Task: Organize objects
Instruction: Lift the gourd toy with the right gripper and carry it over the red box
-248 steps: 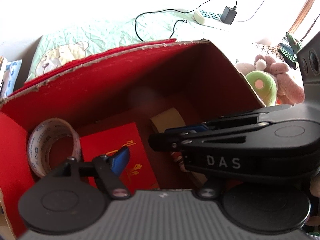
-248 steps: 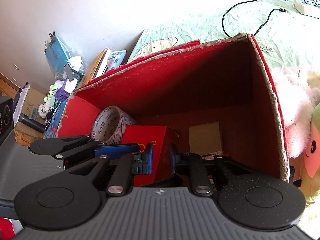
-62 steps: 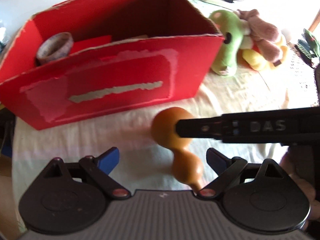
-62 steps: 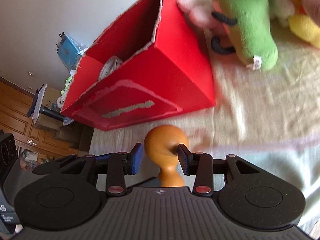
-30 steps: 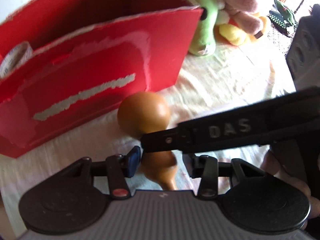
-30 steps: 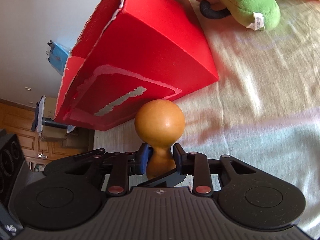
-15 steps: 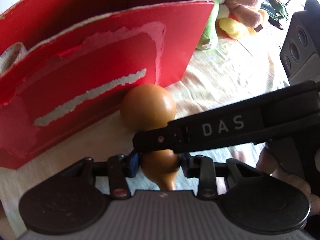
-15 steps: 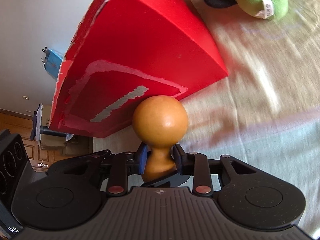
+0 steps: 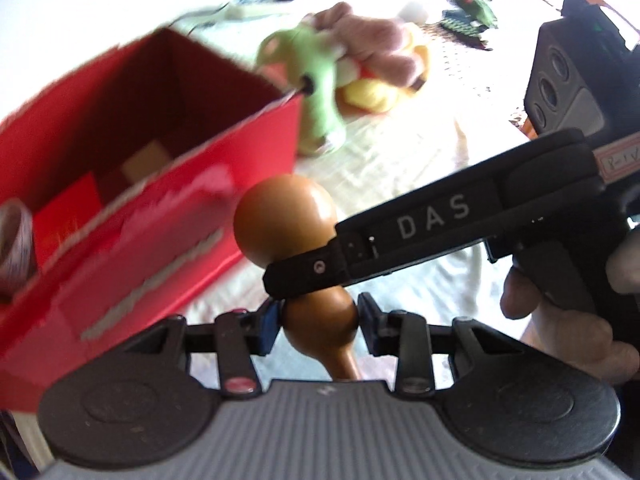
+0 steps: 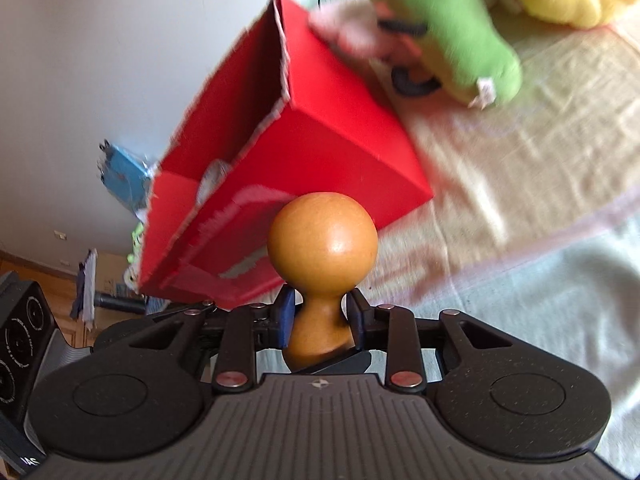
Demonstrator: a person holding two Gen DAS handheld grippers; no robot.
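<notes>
Gourd [image 10: 322,240] first: you are holding the wooden gourd with both tools, just in front of the red cardboard box [image 9: 168,216]. Your left hand-held gripper [image 9: 316,326] is shut tight on the small lower bulb. Your right hand-held gripper [image 10: 320,316] is shut on the thin waist under the big round bulb. In the left wrist view, the long black finger [image 9: 420,228] of the right tool crosses in front of the gourd from the side. The gourd looks lifted off the pale cloth [image 10: 500,184], though the blur makes this hard to be sure of.

You look to be at the carry step: gourd picked up, not yet in the box. The next move likely calls for you to raise it above the box's torn front rim, bring it over the open top, and lower it in. Both tools must move as one, or the gourd may twist out.

Inside the box, a roll of tape [image 9: 14,244] sits at the far left end, a small red carton [image 9: 66,216] leans beside it, and a tan piece [image 9: 144,158] lies past the carton, toward the right end. Open floor shows in the box's right half, so aim there. Past the box's right corner lies a green plush toy [image 10: 452,28] with a yellow one [image 9: 372,94] behind it. Keep the gourd away from that corner and from the rough cardboard edge.
</notes>
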